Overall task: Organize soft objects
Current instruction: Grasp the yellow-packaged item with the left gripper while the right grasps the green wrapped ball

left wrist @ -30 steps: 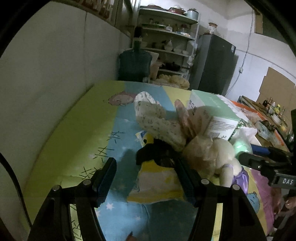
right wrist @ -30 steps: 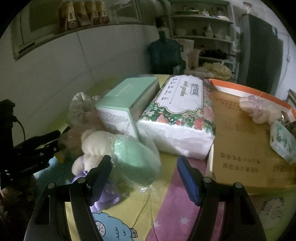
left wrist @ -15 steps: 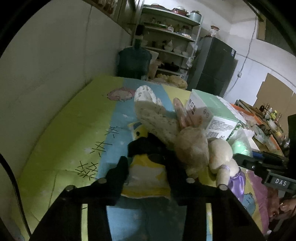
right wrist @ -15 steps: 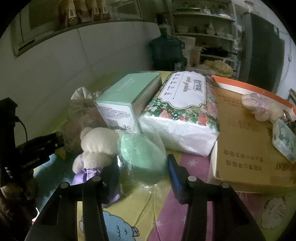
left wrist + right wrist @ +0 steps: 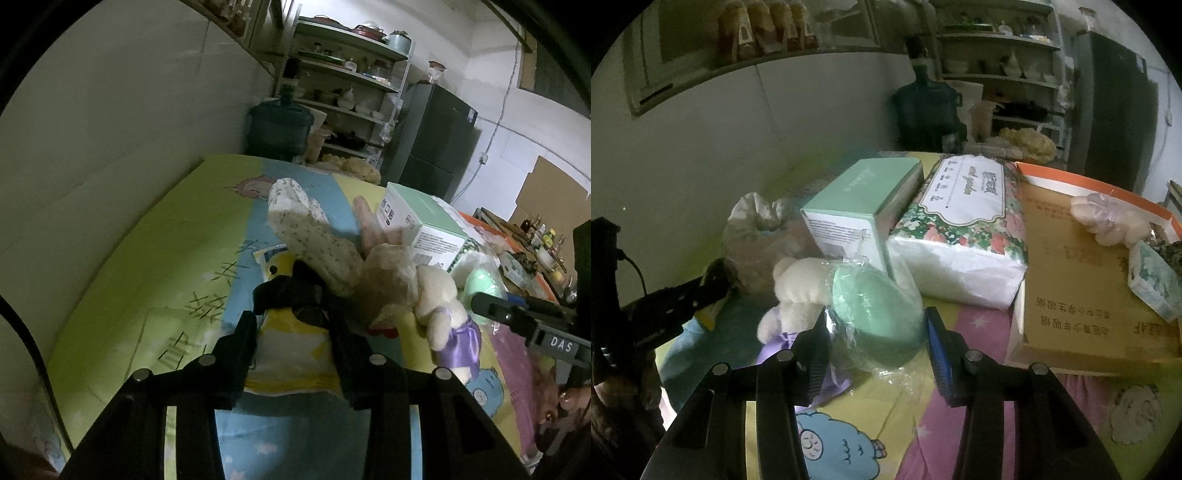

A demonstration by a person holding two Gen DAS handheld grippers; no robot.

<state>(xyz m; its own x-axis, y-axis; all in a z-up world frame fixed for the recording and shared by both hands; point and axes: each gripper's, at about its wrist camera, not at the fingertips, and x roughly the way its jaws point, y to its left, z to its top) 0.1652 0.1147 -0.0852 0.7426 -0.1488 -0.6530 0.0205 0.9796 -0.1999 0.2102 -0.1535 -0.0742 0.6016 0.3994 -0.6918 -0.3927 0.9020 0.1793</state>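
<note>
In the left wrist view my left gripper (image 5: 291,317) is shut on a yellow cartoon-print packet (image 5: 291,347) with a black piece at its top, lying on the patterned sheet. Just right of it lie a speckled cloth (image 5: 314,240), a beige plush in clear wrap (image 5: 388,277) and a white teddy with a purple ribbon (image 5: 439,295). In the right wrist view my right gripper (image 5: 877,321) is shut on a mint-green soft pad in crinkly plastic (image 5: 875,295), with both pads pressing its sides. The white teddy (image 5: 798,284) leans against its left side.
A mint-green carton (image 5: 860,206) and a floral tissue pack (image 5: 964,221) stand behind the pad. An open cardboard box (image 5: 1082,277) on the right holds a pale plush and a small packet. A wall runs along the left; shelves, a water jug and a fridge stand behind.
Both grippers went from wide open to closed: the left onto the yellow packet, the right onto the wrapped green pad. The left gripper also shifted a little over the sheet.
</note>
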